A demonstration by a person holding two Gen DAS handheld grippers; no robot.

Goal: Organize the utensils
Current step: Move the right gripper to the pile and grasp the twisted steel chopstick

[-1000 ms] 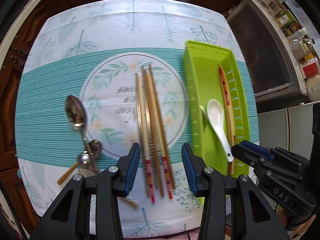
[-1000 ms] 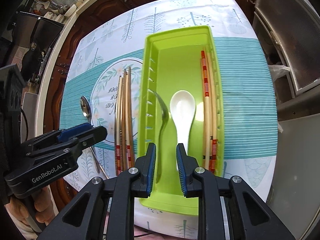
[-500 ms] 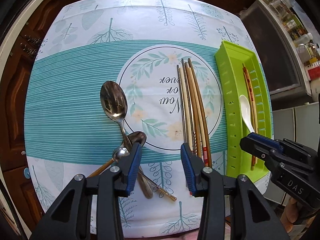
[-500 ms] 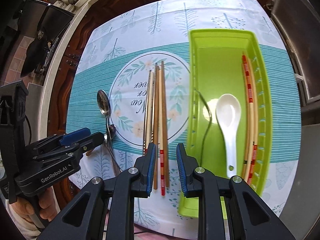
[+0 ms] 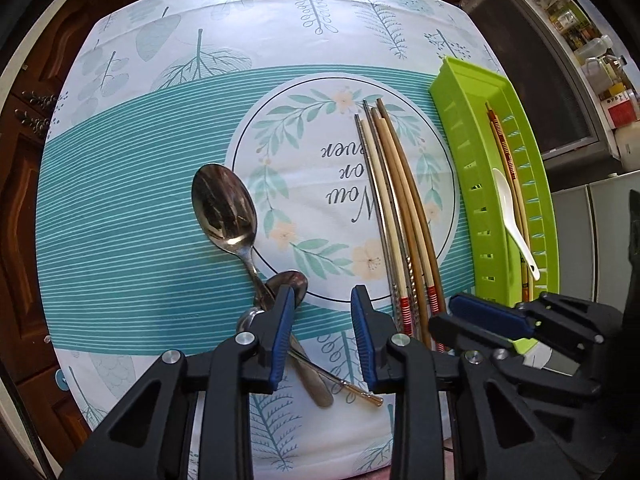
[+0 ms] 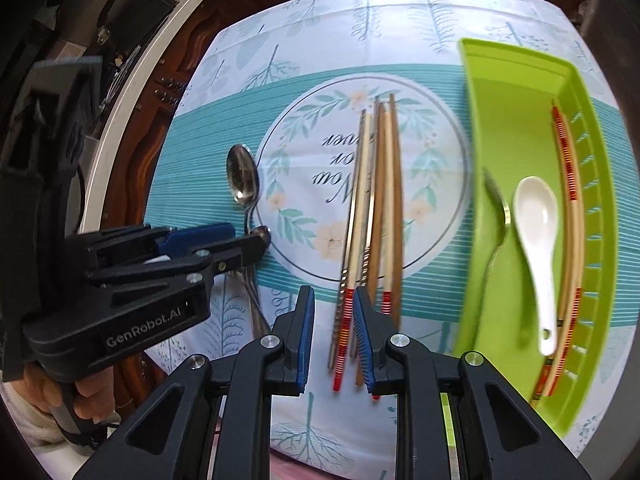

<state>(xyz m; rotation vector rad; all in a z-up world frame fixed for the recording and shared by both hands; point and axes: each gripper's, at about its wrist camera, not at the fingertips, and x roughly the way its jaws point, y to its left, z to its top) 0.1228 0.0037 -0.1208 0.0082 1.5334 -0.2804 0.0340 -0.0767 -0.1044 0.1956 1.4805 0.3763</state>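
Three metal spoons lie crossed on the tablecloth: a large spoon (image 5: pixel 224 208) and two small ones (image 5: pixel 289 280). My left gripper (image 5: pixel 322 294) hovers over their handles (image 5: pixel 316 384), which show in the gap. Its jaws are closing but touch nothing. A bundle of chopsticks (image 6: pixel 376 200) lies on the round print. My right gripper (image 6: pixel 333 296) hangs over their red-banded ends (image 6: pixel 345 320), jaws narrowly apart and holding nothing. At the right, the green tray (image 6: pixel 520 92) holds a white ceramic spoon (image 6: pixel 536 220), a metal utensil (image 6: pixel 498 216) and a pair of chopsticks (image 6: pixel 568 184).
The tablecloth (image 5: pixel 140 240) covers a small table with dark wooden cabinets (image 5: pixel 20 200) to the left. A grey appliance (image 5: pixel 532 64) and shelves of jars (image 5: pixel 592 52) stand past the tray. A hand (image 6: pixel 80 396) holds the left gripper's handle.
My left gripper shifted left from the chopsticks to above the spoons, and its jaws narrowed. My right gripper moved left from over the tray to above the chopstick ends.
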